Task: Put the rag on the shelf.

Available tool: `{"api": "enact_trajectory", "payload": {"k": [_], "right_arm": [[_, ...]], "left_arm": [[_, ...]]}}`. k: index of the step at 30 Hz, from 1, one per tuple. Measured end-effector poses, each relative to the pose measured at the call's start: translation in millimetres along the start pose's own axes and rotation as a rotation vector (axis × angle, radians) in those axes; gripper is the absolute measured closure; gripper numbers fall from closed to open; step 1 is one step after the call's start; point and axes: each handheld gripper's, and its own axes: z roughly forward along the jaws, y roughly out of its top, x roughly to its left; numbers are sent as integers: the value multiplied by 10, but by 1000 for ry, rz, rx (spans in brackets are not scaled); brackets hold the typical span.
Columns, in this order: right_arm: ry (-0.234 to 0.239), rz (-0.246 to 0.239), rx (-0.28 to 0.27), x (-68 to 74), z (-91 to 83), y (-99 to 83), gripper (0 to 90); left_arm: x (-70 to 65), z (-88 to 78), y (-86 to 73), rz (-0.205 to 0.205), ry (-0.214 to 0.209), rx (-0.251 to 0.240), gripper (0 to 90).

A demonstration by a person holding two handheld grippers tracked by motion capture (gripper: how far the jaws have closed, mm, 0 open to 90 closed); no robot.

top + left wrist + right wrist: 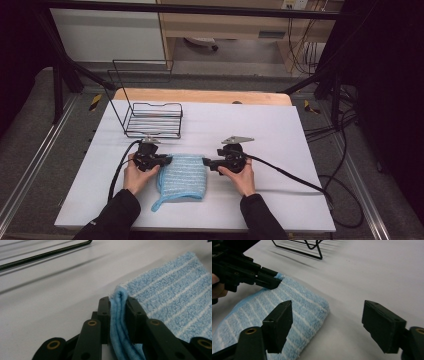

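Towel [182,176] lies folded near the worktop's [280,135] front edge | our left claw [118,308] pinches its far left corner | our right claw [328,326] stands wide beside its right edge, nothing between | wire basket [152,120] behind.

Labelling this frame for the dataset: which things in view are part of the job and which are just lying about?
In the job:
- blue striped towel, folded on the table
- left gripper, jaws shut on the towel's corner
- right gripper, jaws open beside the towel's other corner

Lying about:
- black wire rack, behind the towel
- white table cover
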Motion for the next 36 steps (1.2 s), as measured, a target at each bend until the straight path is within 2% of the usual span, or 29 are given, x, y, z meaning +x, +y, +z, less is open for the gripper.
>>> {"api": "enact_trajectory", "payload": {"k": [7, 10, 11, 15, 22, 26, 36], "right_arm": [[-24, -7, 44, 40, 285, 21, 435], [-28, 7, 69, 16, 354, -13, 516], [-28, 7, 69, 16, 354, -13, 516], [-7, 14, 75, 21, 368, -28, 614], [27, 66, 106, 18, 380, -27, 739], [36, 93, 110, 17, 387, -24, 788], [33, 94, 96, 39, 338, -2, 814]], "left_arm": [[4, 0, -2, 4, -3, -2, 748], [5, 1, -3, 5, -4, -4, 747], [5, 1, -4, 5, -4, -4, 747], [6, 0, -9, 10, -5, -7, 747], [12, 1, -21, 7, -11, -19, 748], [26, -4, -20, 1, -21, -19, 758], [29, -98, -13, -28, -42, -50, 787]]}}
